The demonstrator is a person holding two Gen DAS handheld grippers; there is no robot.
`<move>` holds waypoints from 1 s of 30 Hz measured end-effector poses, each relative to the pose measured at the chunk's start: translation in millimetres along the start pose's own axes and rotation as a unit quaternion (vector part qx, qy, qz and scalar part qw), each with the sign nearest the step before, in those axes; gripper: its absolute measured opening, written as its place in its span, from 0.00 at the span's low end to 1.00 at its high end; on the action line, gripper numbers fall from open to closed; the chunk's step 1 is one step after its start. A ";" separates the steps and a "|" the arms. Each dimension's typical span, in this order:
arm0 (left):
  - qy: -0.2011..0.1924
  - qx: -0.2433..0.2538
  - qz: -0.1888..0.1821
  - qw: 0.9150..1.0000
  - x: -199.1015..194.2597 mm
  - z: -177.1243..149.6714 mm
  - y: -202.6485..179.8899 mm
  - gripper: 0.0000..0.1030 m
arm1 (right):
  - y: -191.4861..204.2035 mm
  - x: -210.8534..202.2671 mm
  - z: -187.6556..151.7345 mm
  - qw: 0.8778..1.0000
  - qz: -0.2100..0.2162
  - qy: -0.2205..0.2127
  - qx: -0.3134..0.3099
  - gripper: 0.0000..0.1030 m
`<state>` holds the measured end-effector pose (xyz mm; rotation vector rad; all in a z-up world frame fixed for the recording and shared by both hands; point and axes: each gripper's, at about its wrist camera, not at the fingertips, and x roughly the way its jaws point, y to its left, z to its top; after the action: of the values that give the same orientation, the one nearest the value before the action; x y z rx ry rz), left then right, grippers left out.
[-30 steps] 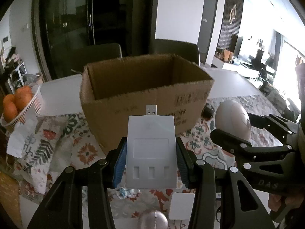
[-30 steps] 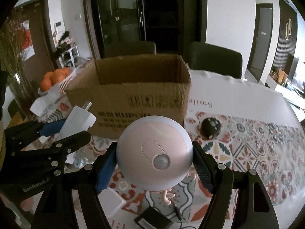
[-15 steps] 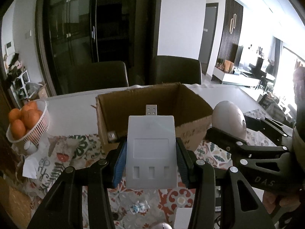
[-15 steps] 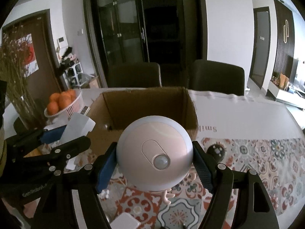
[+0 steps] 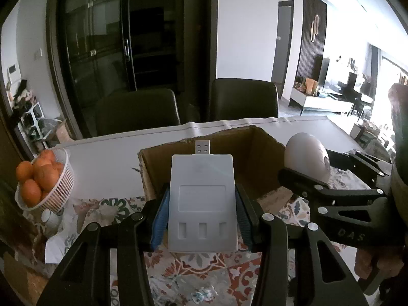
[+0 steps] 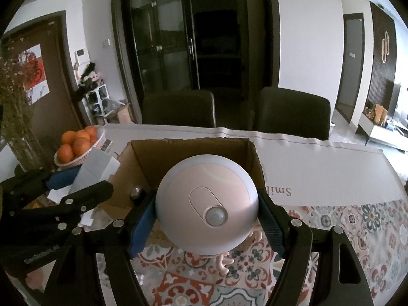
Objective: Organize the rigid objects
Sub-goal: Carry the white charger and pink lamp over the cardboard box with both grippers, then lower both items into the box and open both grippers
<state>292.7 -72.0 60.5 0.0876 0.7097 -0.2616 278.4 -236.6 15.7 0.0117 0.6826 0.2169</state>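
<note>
Two grippers, left [image 5: 201, 219] and right [image 6: 206, 225], hold items above a cardboard box [image 6: 142, 158].

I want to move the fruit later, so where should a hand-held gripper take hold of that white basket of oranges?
Grip the white basket by its slatted wall just under the rim, from the table's open near side. Oranges heap above the rim, so a grip from above would likely meet fruit, and the wall flares outward, so a low hold may slip. No handle is visible.

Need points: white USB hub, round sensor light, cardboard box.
white USB hub [image 5: 202, 199], left wrist view, flat top face.
round sensor light [image 6: 206, 201], right wrist view, domed front.
cardboard box [image 6: 193, 150], right wrist view, inner far wall.
</note>
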 end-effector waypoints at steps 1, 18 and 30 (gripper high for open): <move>0.003 0.001 0.001 1.000 2.9 1.9 0.2 0.46 | -0.9 2.8 2.0 1.000 0.001 0.003 0.000 0.73; 0.067 -0.004 -0.003 0.998 58.2 18.5 16.3 0.46 | -10.7 59.5 21.4 0.998 0.006 0.066 0.007 0.73; 0.101 -0.006 0.005 0.995 86.8 16.7 19.1 0.53 | -19.6 85.0 19.7 0.995 0.005 0.098 0.013 0.74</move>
<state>371.5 -74.3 16.2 0.1064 0.9108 -0.2398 358.7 -237.3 -23.7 0.0185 0.8820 0.2202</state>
